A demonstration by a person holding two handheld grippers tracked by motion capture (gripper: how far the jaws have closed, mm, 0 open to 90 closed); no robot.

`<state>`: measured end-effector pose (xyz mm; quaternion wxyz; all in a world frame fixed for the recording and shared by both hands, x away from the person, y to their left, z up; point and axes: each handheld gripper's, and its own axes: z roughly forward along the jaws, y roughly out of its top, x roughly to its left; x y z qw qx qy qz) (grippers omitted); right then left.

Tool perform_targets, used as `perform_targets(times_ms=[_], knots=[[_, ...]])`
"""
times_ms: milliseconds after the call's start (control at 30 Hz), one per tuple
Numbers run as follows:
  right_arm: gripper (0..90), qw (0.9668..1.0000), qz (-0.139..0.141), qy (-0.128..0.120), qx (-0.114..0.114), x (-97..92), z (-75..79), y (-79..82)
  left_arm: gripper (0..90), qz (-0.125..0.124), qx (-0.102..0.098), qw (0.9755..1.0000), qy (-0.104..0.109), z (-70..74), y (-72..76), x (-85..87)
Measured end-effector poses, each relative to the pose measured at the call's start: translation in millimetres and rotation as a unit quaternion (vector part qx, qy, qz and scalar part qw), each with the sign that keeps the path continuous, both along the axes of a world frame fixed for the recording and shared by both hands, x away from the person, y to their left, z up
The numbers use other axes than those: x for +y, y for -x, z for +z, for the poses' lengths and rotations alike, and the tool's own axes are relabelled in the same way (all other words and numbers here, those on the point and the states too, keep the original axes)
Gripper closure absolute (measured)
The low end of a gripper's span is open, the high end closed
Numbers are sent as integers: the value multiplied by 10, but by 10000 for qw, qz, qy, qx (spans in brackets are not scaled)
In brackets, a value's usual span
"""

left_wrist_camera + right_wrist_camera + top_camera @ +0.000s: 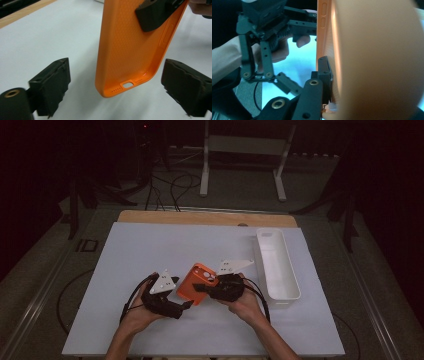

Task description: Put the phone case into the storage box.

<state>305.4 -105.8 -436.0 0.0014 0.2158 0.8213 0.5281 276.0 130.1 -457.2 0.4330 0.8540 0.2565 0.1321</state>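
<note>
right gripper [204,288] clamps the orange phone case [130,47] upright, its lower end hanging between the left gripper's [115,85] wide-open jaws.

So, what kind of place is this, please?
Probably a lab or recording room, not a home: a white-topped table in a dark room, cables on the floor, a white metal stand behind, and handheld grippers.

This is a dim lab or recording studio. A white-topped table [150,245] fills the centre of the frame; black cables [172,185] trail across the grey floor at upper centre, beside a white metal stand [245,150] and dark tripod legs [80,195] at upper left.
</note>
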Motion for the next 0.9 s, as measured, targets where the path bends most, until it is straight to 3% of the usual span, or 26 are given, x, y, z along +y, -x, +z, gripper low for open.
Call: perform_targets(times_ms=[333,367,467,667,767,800,900], knots=[[876,9996,294,4,-37,19,-2,18,263,-308,183,9993,131,-11,-1,11],[876,9994,346,21,-29,19,-7,13,321,-414,235,9987,196,-11,0,15],[876,9992,412,8,-16,21,-12,10,365,-500,290,9980,244,-16,-4,18],[876,9980,622,-82,36,24,-9,12,554,-754,494,9951,402,-46,-22,45],[875,9972,743,-103,70,29,-18,9,606,-927,574,9927,511,-52,-26,61],[874,9968,785,-105,87,30,-20,8,624,-1028,628,9908,610,-52,-26,71],[868,9960,868,-134,135,29,-28,-2,673,-1119,682,9892,652,-57,-26,75]])
